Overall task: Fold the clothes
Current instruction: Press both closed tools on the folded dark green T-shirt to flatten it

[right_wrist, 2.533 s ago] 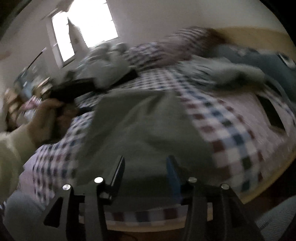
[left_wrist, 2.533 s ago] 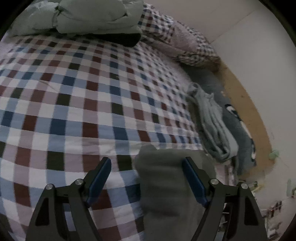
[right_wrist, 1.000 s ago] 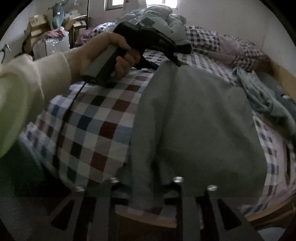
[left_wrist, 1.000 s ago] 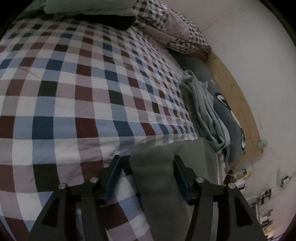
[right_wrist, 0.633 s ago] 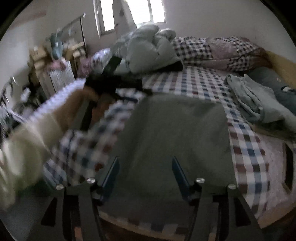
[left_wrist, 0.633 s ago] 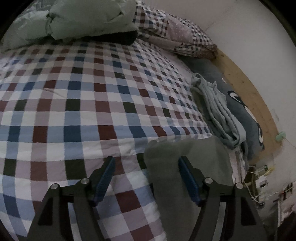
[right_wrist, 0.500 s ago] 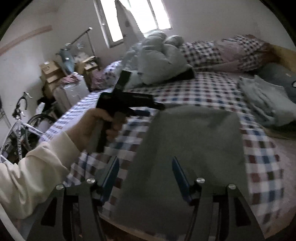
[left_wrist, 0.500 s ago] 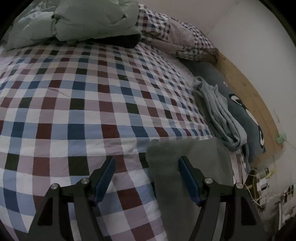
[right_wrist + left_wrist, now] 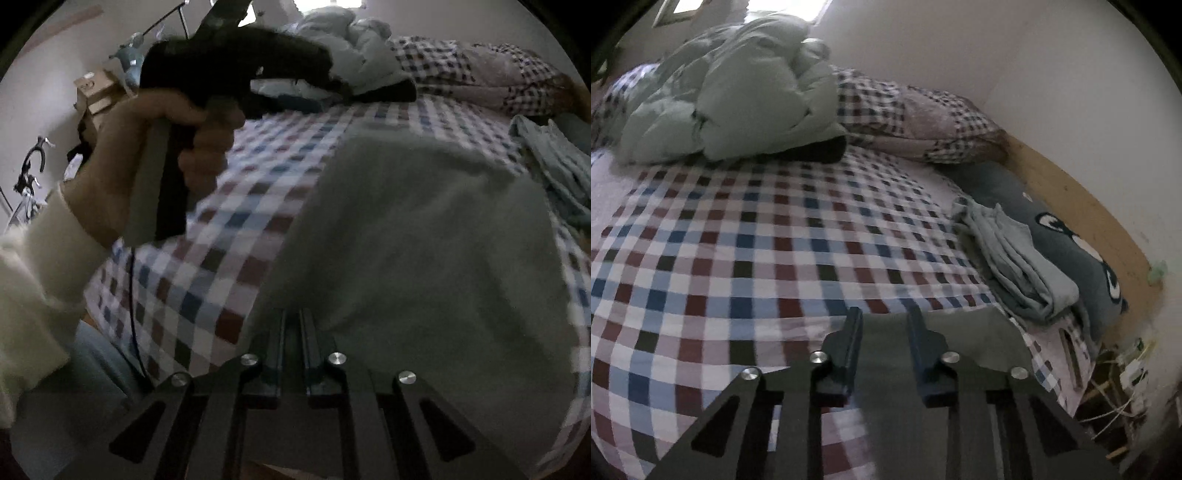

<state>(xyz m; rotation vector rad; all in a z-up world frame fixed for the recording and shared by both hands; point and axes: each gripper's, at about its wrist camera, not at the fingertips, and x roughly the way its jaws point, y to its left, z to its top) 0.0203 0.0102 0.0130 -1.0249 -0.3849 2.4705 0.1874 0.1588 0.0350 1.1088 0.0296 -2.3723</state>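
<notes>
Checkered bed (image 9: 746, 236): both claws, apart 0.5 s ago, now clamp grey garment (image 9: 424, 236).

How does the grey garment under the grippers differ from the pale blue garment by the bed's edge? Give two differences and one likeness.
The grey garment lies spread flat; the pale blue garment is bunched into a long bundle. Both grippers' jaws are on the grey garment; nothing touches the pale blue garment. Both rest on the checked bedsheet.

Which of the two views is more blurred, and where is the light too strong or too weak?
Right wrist view: motion blur smears the checked sheet and the hand; the grey garment is dim. Left wrist view: sharper, the fisheye bends the sheet's lines, and the window at the top is overexposed.
</notes>
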